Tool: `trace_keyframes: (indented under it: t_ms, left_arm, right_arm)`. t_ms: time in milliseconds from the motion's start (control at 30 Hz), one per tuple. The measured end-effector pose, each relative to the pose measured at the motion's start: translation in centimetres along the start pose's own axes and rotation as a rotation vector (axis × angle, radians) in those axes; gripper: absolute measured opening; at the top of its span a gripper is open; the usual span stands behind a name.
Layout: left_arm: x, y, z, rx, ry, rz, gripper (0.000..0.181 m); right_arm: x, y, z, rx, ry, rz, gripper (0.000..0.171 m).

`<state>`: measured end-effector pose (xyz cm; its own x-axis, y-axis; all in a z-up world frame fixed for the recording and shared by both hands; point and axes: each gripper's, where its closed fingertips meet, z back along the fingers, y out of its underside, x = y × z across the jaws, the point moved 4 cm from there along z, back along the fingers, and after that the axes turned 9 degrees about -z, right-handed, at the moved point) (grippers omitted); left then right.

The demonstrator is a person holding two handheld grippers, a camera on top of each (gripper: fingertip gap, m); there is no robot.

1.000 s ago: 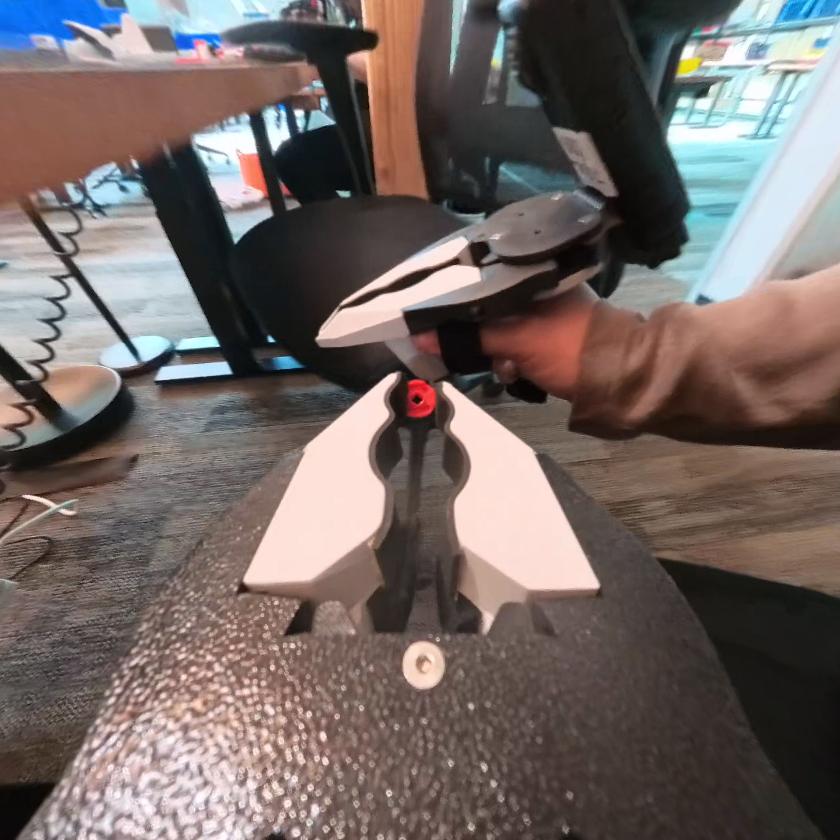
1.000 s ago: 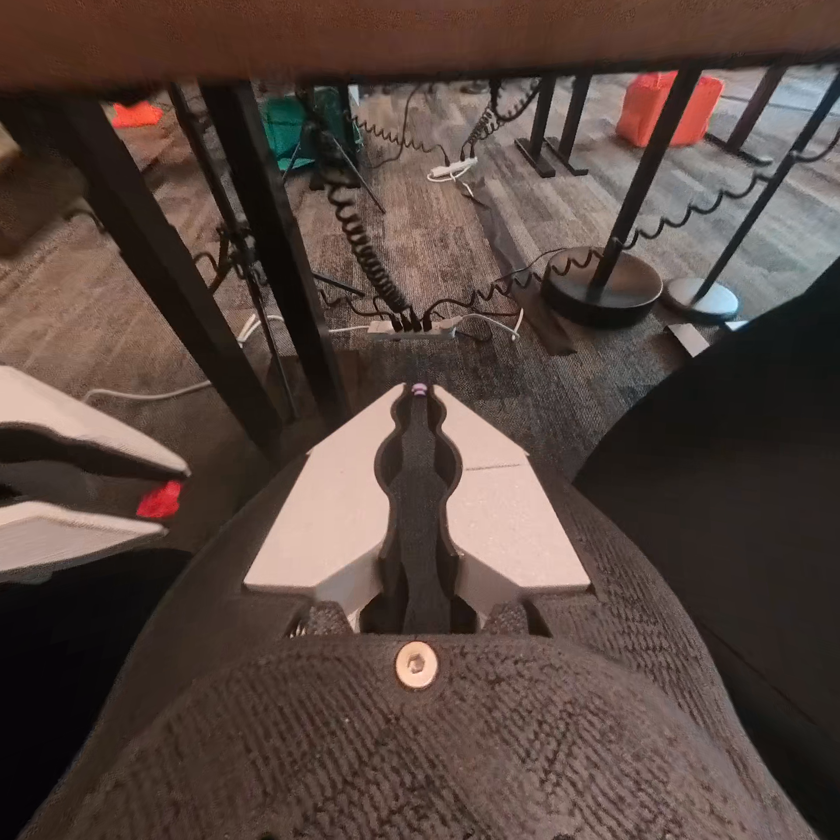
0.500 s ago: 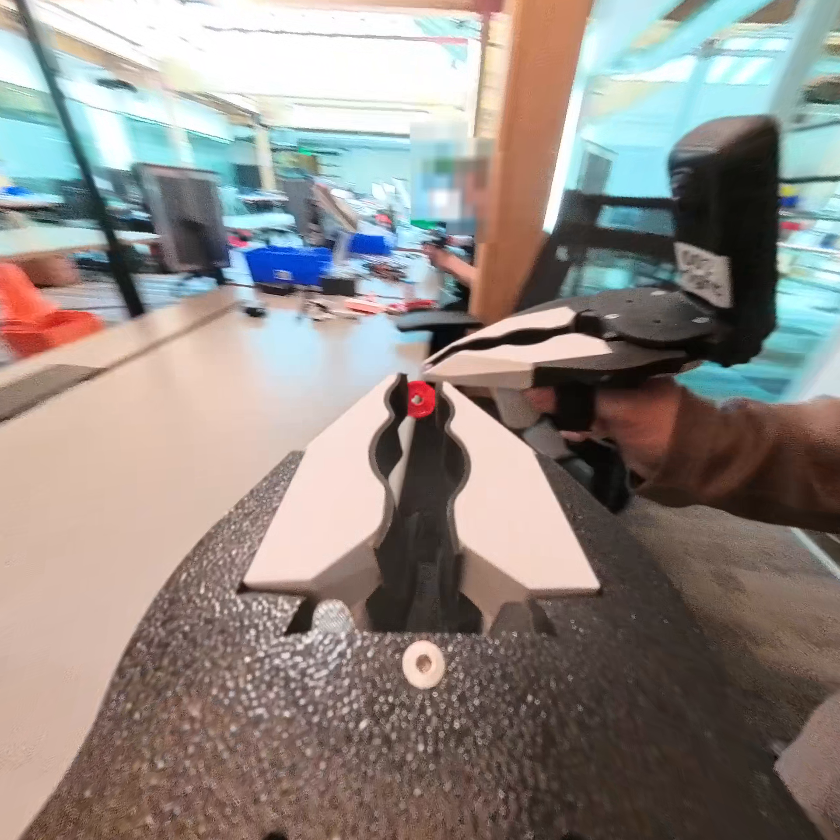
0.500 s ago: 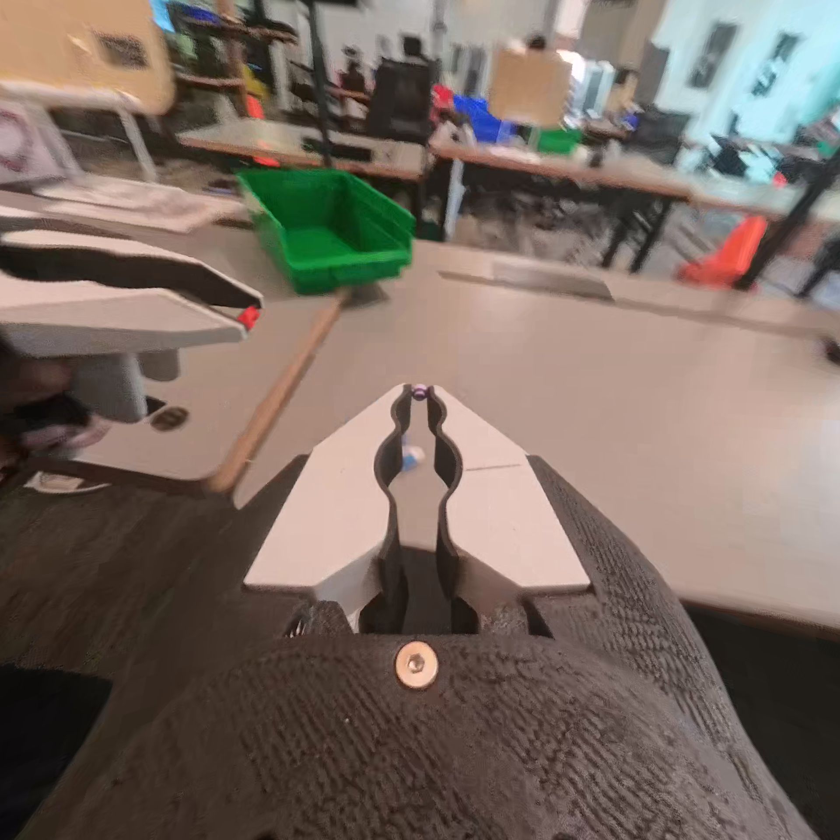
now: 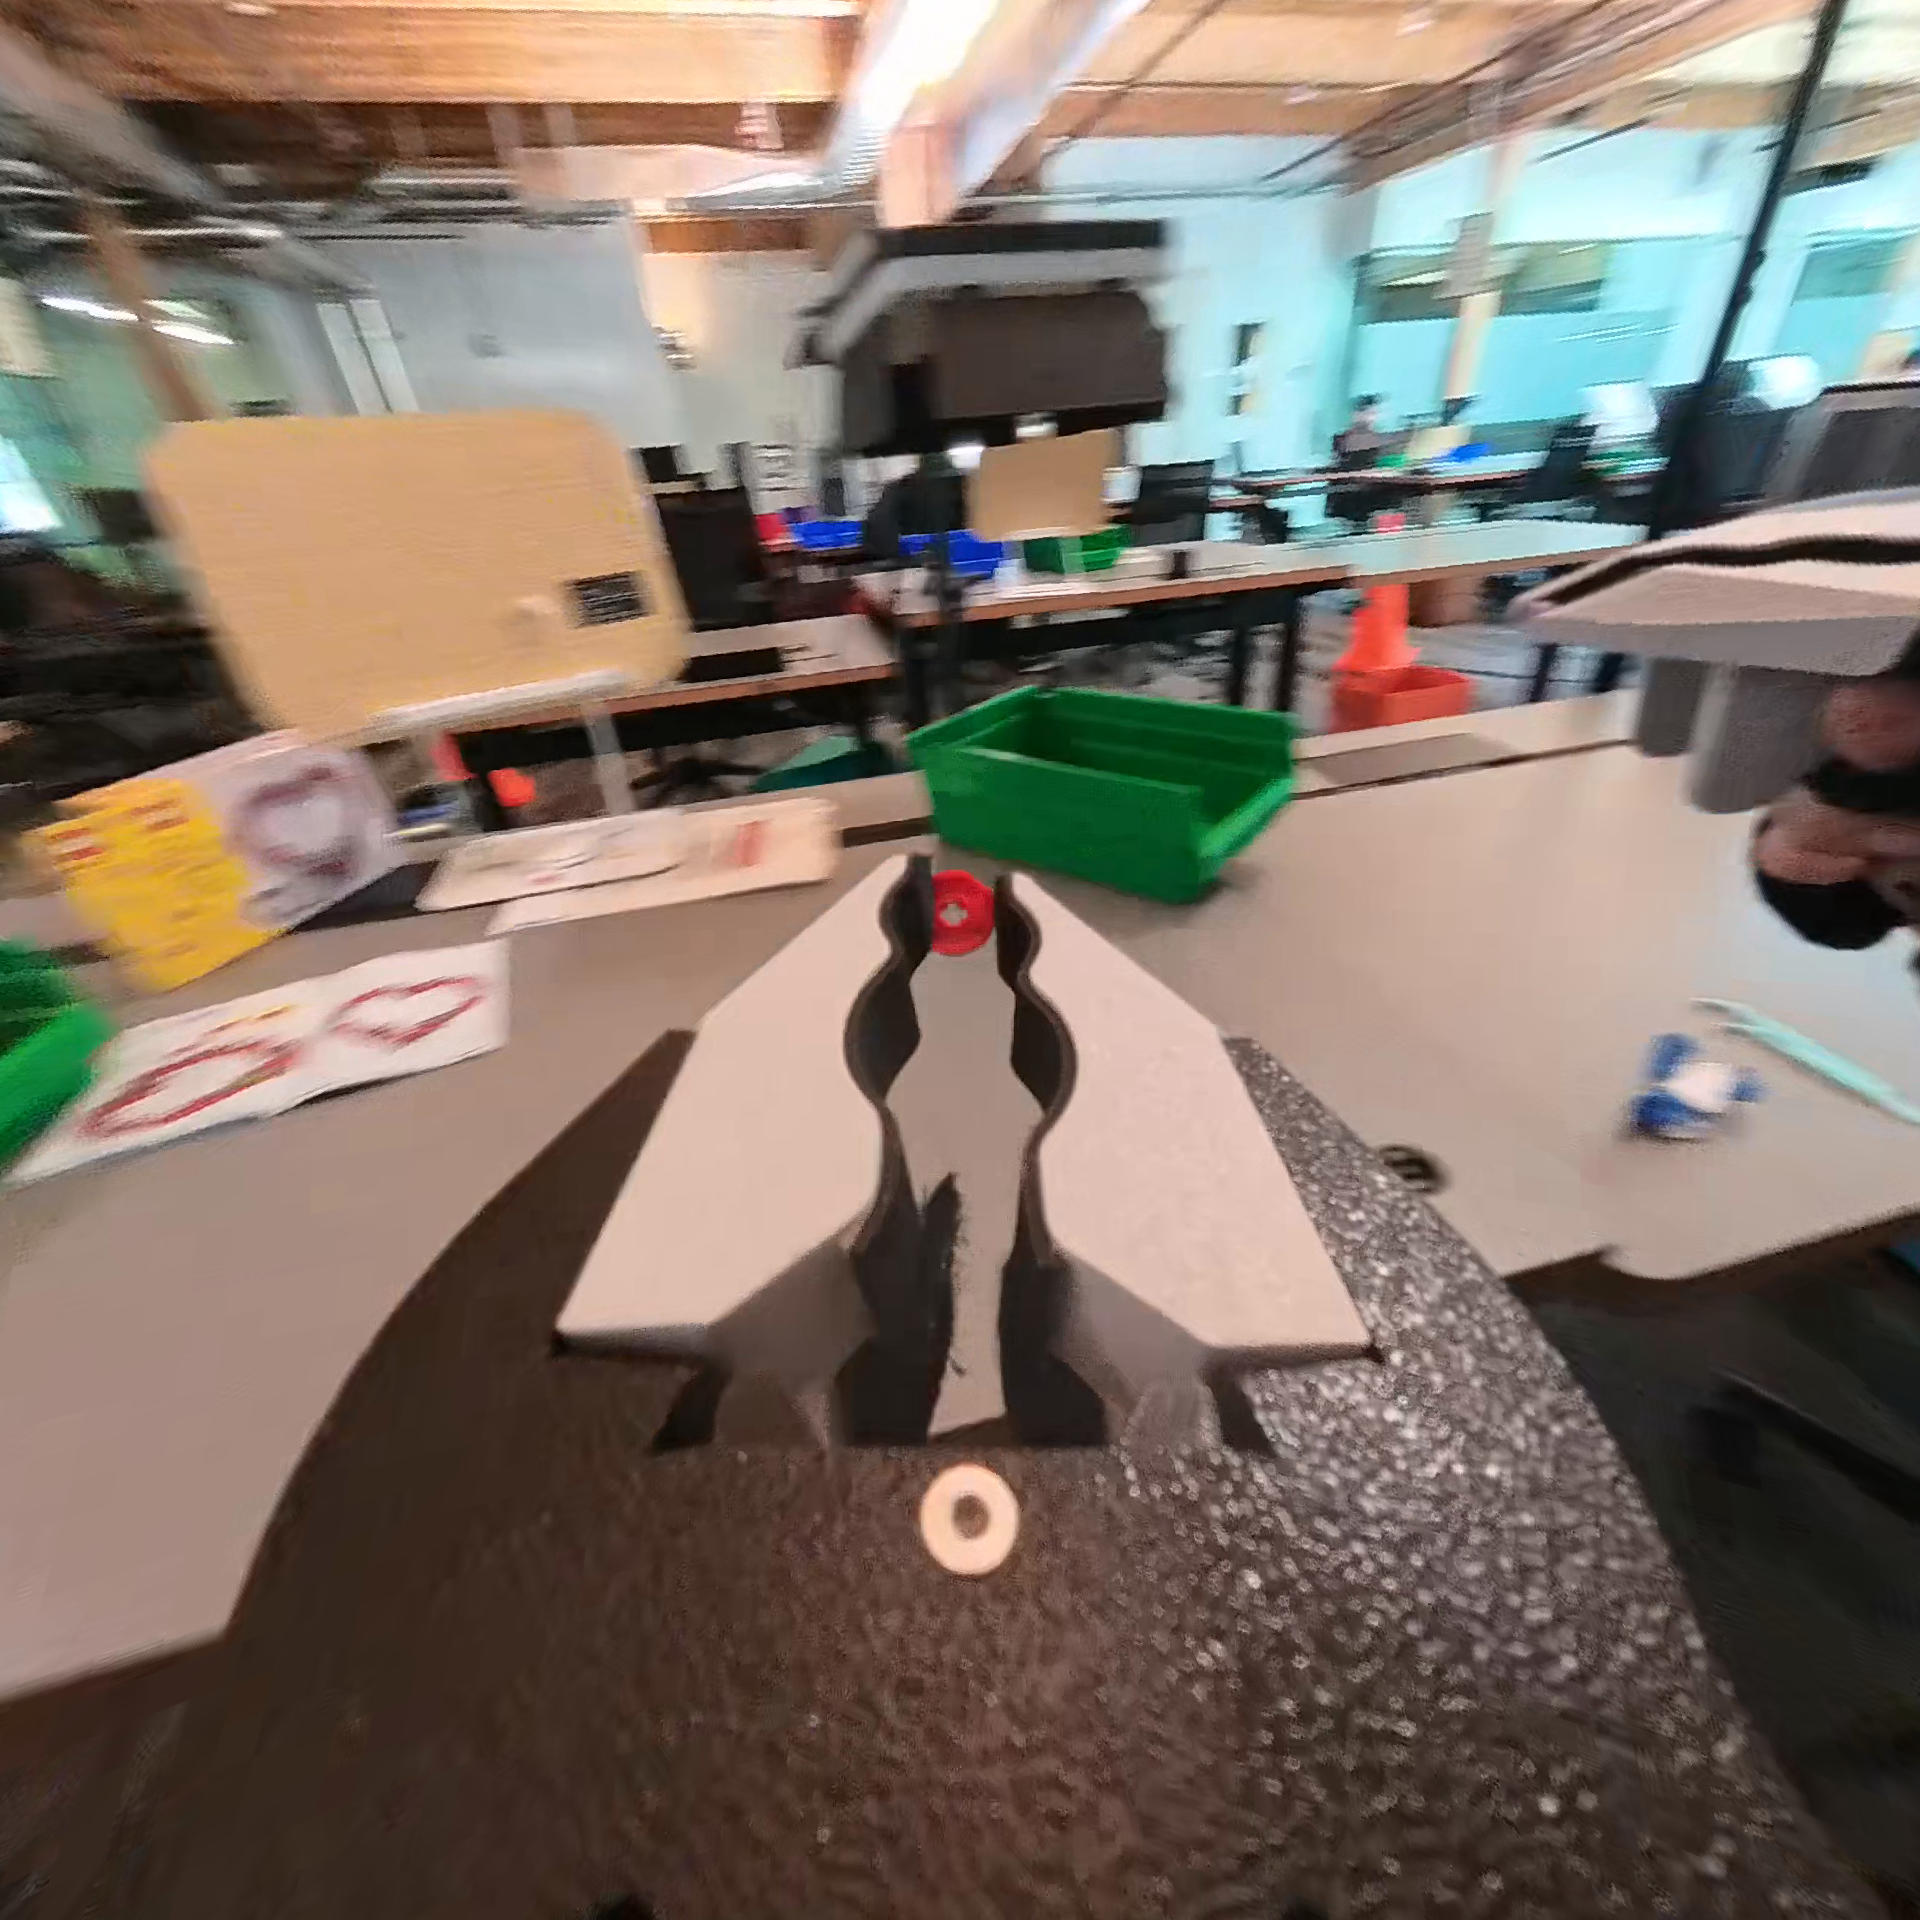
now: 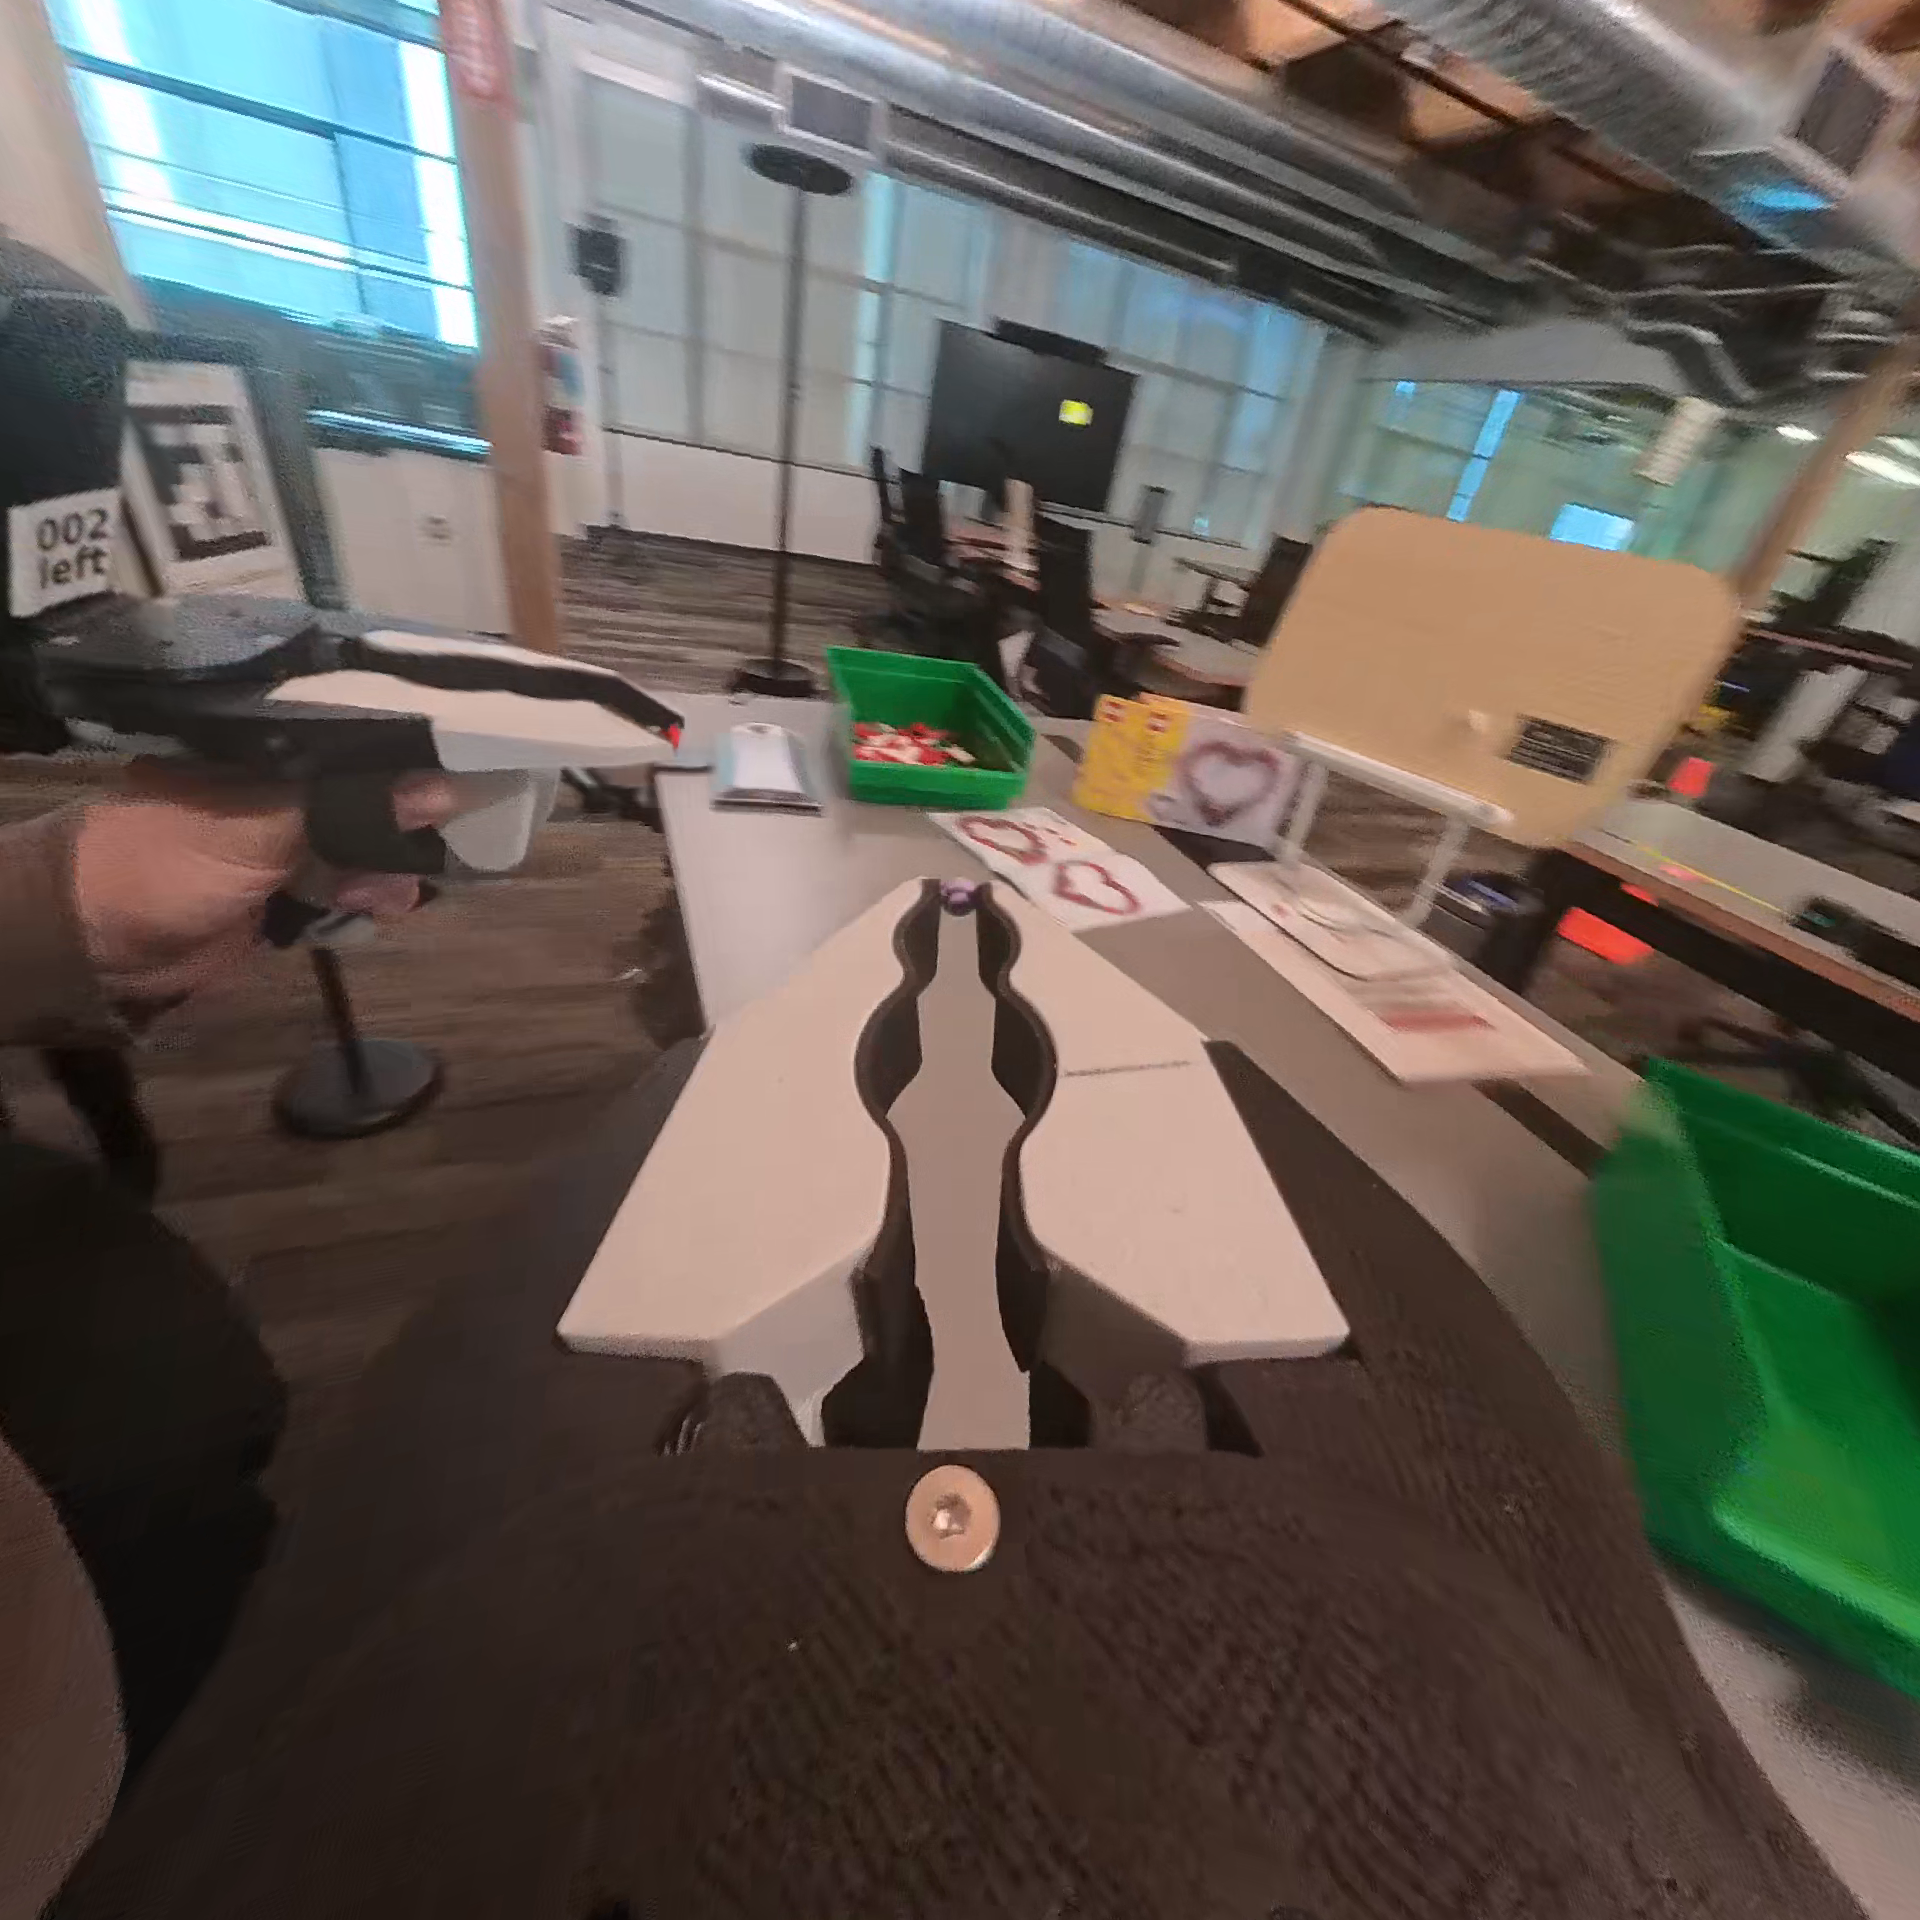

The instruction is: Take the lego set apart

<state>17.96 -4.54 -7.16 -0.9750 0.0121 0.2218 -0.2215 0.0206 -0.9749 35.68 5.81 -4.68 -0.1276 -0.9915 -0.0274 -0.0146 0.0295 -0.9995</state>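
My left gripper (image 5: 956, 885) is shut on a small red round lego piece (image 5: 958, 916) and held above the grey table (image 5: 1455, 935). My right gripper (image 6: 957, 912) is shut on a tiny purple piece (image 6: 958, 894) at its tips. The left gripper (image 6: 665, 730) also shows in the right wrist view, held in a hand, with the red piece at its tip. The right gripper (image 5: 1538, 611) shows at the right edge of the left wrist view. A small blue and white lego cluster (image 5: 1688, 1086) lies on the table.
A green bin (image 5: 1101, 790) stands at the back of the table; a second green bin (image 6: 925, 743) holds red and white pieces. Heart-printed sheets (image 5: 281, 1049), a yellow box (image 5: 177, 873) and a beige board (image 5: 416, 561) are at the left. A third green bin (image 6: 1787, 1351) is near the right gripper. One gripper's finger ends stand about 15 centimeters off the other's.
Both grippers have risen from below the table, near the floor, to above the tabletop. Each still holds its small piece.
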Motion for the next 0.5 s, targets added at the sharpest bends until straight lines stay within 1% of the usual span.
trace_keyframes:
  t_ms: [67,133,200,267,367,433,500]
  left_arm:
    - [4.6,1.4,2.3,0.032,-0.133,-0.017,0.01]
    - [9.4,2.5,3.6,0.051,-0.211,-0.032,0.01]
    - [14.9,3.2,4.0,0.069,-0.275,-0.074,0.01]
    - [21.2,3.7,3.4,0.084,-0.321,-0.146,0.01]
    - [31.7,5.3,0.5,0.127,-0.315,-0.198,0.01]
    - [38.6,7.5,-2.7,0.184,-0.232,-0.194,0.01]
    - [45.4,10.5,-6.5,0.271,-0.149,-0.149,0.01]
  right_arm:
    - [1.2,0.7,-3.8,0.02,-0.088,0.025,0.005]
    - [2.1,1.1,-8.2,0.032,-0.162,0.044,0.005]
    - [2.7,1.0,-13.2,0.029,-0.227,0.065,0.005]
    - [2.9,1.2,-19.1,0.038,-0.27,0.097,0.005]
    - [2.8,2.0,-29.3,0.061,-0.301,0.13,0.005]
    - [2.6,2.9,-36.4,0.064,-0.291,0.148,0.005]
    - [2.4,4.2,-43.5,0.099,-0.28,0.15,0.005]
